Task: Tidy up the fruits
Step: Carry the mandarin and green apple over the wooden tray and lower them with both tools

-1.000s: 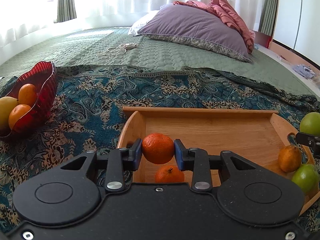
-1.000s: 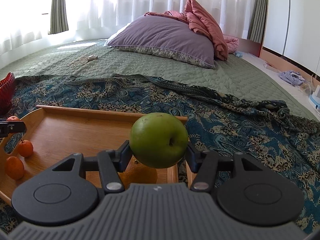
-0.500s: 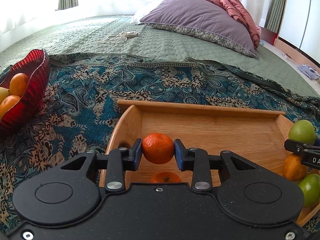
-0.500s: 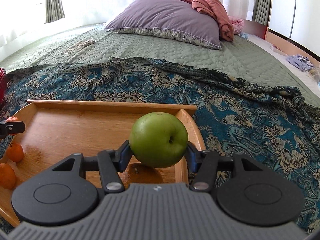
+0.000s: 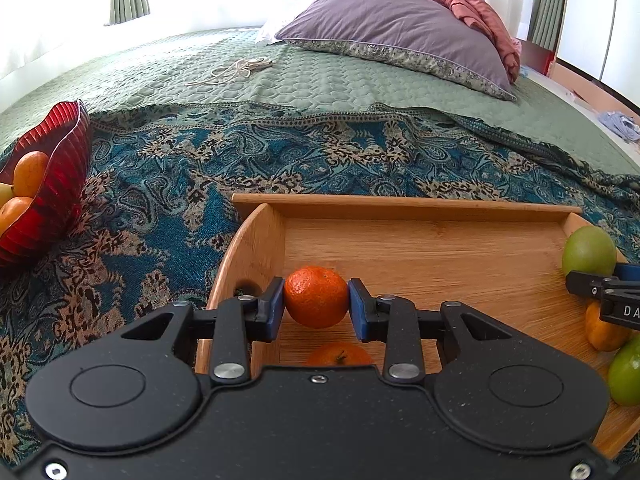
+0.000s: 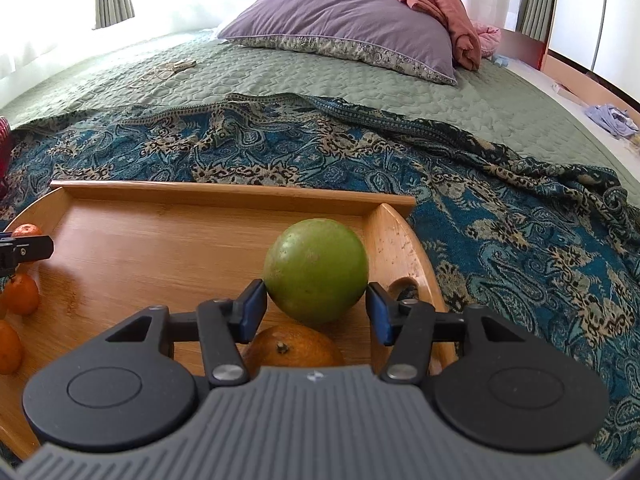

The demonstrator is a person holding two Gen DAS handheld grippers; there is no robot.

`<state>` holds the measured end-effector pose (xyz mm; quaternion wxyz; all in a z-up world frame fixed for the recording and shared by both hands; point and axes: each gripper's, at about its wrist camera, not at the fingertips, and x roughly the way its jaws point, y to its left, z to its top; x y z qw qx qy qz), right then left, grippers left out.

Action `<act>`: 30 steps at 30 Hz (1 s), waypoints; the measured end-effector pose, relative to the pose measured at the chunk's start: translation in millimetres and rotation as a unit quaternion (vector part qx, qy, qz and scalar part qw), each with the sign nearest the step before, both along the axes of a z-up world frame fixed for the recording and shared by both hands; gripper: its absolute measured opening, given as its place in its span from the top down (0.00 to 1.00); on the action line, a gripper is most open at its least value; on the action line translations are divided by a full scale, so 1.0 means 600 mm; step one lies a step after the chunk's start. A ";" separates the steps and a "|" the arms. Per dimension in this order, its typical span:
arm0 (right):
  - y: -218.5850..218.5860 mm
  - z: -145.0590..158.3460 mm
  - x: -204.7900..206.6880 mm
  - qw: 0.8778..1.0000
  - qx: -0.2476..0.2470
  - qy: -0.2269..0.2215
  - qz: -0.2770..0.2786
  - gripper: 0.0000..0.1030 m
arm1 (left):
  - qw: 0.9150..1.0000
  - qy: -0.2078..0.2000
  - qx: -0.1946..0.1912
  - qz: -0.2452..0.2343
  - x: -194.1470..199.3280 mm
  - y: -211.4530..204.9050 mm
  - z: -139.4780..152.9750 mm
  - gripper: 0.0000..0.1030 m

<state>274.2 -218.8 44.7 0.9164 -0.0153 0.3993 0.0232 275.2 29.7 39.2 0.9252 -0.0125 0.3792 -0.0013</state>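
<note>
My left gripper (image 5: pixel 316 304) is shut on a small tangerine (image 5: pixel 316 297), low over the left end of the wooden tray (image 5: pixel 420 248). Another tangerine (image 5: pixel 339 355) lies below it on the tray. My right gripper (image 6: pixel 316 306) stands around a green apple (image 6: pixel 316 269) at the tray's right end (image 6: pixel 394 236); a gap shows at the right pad, and the apple looks set down. An orange (image 6: pixel 294 346) lies just beneath it. In the left wrist view the right gripper's fingers (image 5: pixel 592 284) show with the apple (image 5: pixel 588 250), an orange (image 5: pixel 604 334) and a second green apple (image 5: pixel 626 376).
A red glass bowl (image 5: pixel 60 184) with oranges stands at the left on the patterned blue throw (image 5: pixel 168 184). The tray's left tangerines (image 6: pixel 20 294) show in the right wrist view. A purple pillow (image 5: pixel 396 28) and a white cord (image 5: pixel 236 70) lie far back on the green quilt.
Both grippers have come down toward the tray with their fruit. The right jaws have opened slightly and the apple has turned, its stem end out of sight.
</note>
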 end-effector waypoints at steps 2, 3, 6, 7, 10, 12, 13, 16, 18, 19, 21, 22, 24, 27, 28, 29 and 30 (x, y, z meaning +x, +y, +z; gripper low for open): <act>0.002 0.001 0.001 1.000 -0.001 0.000 0.001 0.45 | 1.000 0.001 0.004 -0.001 0.002 -0.001 -0.002 0.69; 0.002 0.000 0.001 1.000 -0.002 0.000 0.001 0.45 | 1.000 0.002 0.005 -0.001 0.003 -0.002 -0.003 0.69; 0.001 0.000 -0.001 1.000 0.002 0.000 0.000 0.45 | 1.000 0.003 0.006 -0.001 0.005 -0.002 -0.005 0.69; 0.001 0.000 -0.001 1.000 0.002 0.000 0.000 0.45 | 1.000 0.004 0.007 -0.001 0.005 -0.002 -0.005 0.69; -0.001 0.000 -0.002 1.000 0.003 0.000 0.000 0.45 | 1.000 0.007 0.006 -0.001 0.007 0.000 -0.007 0.69; -0.001 -0.001 -0.002 1.000 0.004 0.000 -0.001 0.45 | 1.000 0.007 0.009 -0.003 0.007 0.000 -0.008 0.69; -0.001 -0.001 -0.003 1.000 0.004 -0.001 -0.001 0.45 | 1.000 0.006 0.012 -0.005 0.007 -0.002 -0.008 0.69; -0.001 -0.001 -0.003 1.000 0.002 0.000 0.000 0.44 | 1.000 0.007 0.014 -0.008 0.008 -0.004 -0.010 0.69; -0.001 -0.001 -0.004 1.000 0.001 0.000 0.000 0.44 | 1.000 0.010 0.012 -0.008 0.008 -0.005 -0.011 0.69; -0.001 -0.001 -0.005 1.000 0.002 0.000 -0.001 0.44 | 1.000 0.010 0.012 -0.007 0.008 -0.006 -0.012 0.69; -0.002 -0.001 -0.006 1.000 0.004 -0.001 -0.003 0.44 | 1.000 0.010 0.013 -0.006 0.008 -0.007 -0.012 0.69; -0.003 -0.001 -0.007 1.000 0.005 -0.001 -0.005 0.44 | 1.000 0.010 0.014 -0.006 0.008 -0.007 -0.012 0.69; -0.004 -0.001 -0.007 1.000 0.007 -0.001 -0.007 0.44 | 1.000 0.010 0.014 -0.006 0.008 -0.007 -0.013 0.69; -0.002 0.000 -0.008 1.000 0.004 -0.001 -0.008 0.44 | 1.000 0.009 0.014 -0.007 0.008 -0.007 -0.013 0.69; -0.002 0.000 -0.008 1.000 0.004 -0.001 -0.008 0.44 | 1.000 0.009 0.015 -0.007 0.008 -0.007 -0.012 0.68; -0.002 0.000 -0.009 1.000 0.004 -0.001 -0.008 0.44 | 1.000 0.010 0.016 -0.008 0.008 -0.007 -0.012 0.68; -0.003 0.000 -0.009 1.000 0.005 -0.001 -0.008 0.43 | 1.000 0.010 0.016 -0.009 0.008 -0.007 -0.012 0.68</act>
